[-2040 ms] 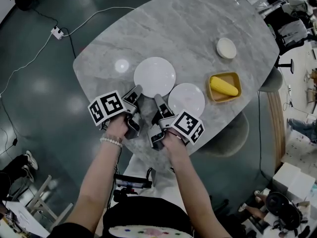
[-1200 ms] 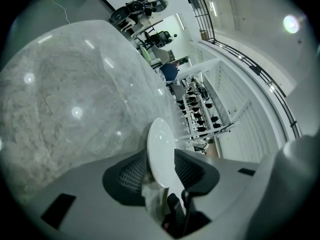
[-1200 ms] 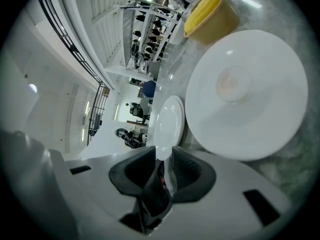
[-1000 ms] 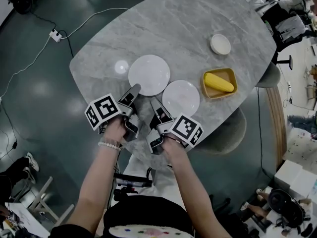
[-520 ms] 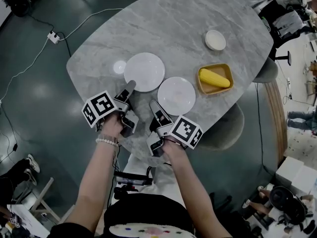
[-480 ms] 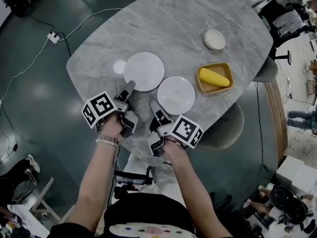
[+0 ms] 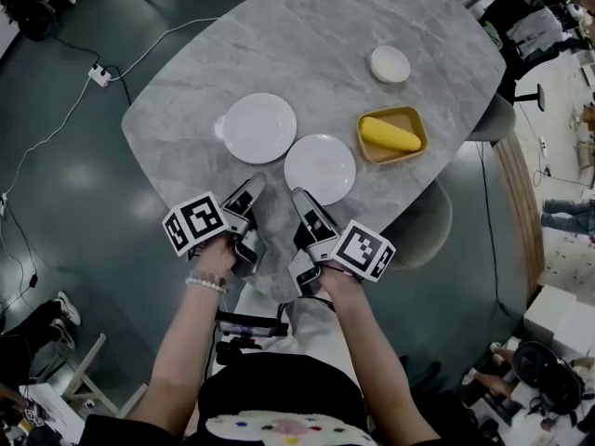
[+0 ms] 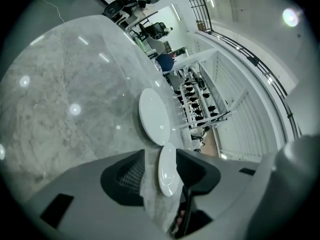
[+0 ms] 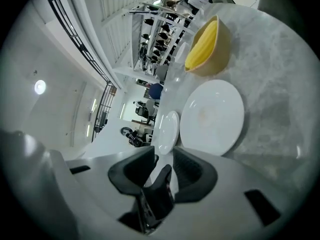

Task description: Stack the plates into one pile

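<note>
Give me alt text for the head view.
Two white plates lie side by side, unstacked, on a grey marble table. Below them the left claw and right claw, both empty, have just opened wider. A yellow dish and small white bowl sit further right.

Right claw [image 9: 164, 156] is hovering low over the grey marble table [image 9: 280, 84], its jaws standing apart after just opening wider, and nothing is sitting between the dark ribbed pads. A near plate [image 9: 212, 118], white and bare, is lying flat on the table just ahead of one jaw, clear of it. A far plate [image 9: 167, 125], also white, is lying just beside it and showing through the gap between the jaws. Beyond the near plate, a tan bowl [image 9: 216, 54] is holding a yellow corn cob [image 9: 201, 48]. Off the table edge, a railing [image 9: 80, 49] is running along a pale wall, and a ceiling lamp [image 9: 40, 87] is glowing.
</note>
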Available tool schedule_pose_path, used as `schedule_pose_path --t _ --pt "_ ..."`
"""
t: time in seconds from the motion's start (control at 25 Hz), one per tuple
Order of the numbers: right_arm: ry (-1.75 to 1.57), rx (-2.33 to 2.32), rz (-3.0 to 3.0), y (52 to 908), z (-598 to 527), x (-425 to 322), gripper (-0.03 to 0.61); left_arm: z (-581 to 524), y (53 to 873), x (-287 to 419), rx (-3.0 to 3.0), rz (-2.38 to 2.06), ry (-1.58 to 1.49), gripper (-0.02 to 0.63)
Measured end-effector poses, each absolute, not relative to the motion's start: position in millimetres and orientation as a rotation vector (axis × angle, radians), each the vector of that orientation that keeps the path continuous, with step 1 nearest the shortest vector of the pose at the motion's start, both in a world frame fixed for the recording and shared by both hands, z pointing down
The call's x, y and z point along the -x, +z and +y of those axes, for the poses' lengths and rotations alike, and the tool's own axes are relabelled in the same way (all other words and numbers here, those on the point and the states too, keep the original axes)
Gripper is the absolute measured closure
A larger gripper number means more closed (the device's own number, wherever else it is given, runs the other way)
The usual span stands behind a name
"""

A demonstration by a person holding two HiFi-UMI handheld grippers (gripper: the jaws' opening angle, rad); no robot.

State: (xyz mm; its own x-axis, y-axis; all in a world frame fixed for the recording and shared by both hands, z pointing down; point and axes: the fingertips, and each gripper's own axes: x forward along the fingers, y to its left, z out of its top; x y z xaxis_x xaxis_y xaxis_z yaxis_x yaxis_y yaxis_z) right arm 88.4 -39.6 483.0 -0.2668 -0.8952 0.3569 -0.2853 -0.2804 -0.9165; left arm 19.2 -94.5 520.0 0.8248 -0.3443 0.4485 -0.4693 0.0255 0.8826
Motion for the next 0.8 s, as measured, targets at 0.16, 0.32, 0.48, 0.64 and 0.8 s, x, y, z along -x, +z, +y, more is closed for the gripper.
schedule_pose_path --t 0.16,0.32,0.48,0.64,0.8 --pt "-1.557 1.49 1.437 477.7 -19.6 -103.6 0.468 -75.8 525.3 -35.1 -1.557 -0.619 0.135 0.422" --pt "-1.548 1.511 1.403 477.3 3.3 -120.5 0.469 -65.0 528.2 -52.2 -1.549 -0.589 0.15 0.422" --pt "-1.549 1.524 1.363 479.6 26.8 -135.8 0.468 -53.4 534.8 -68.5 -1.532 -0.579 0.174 0.422" --pt "-1.549 1.532 1.324 482.7 41.6 -145.0 0.468 -46.7 540.1 -74.9 -1.519 -0.589 0.191 0.422" --pt "-1.551 1.523 1.295 483.9 55.1 -155.2 0.469 -42.6 540.6 -79.7 -1.518 -0.596 0.192 0.426"
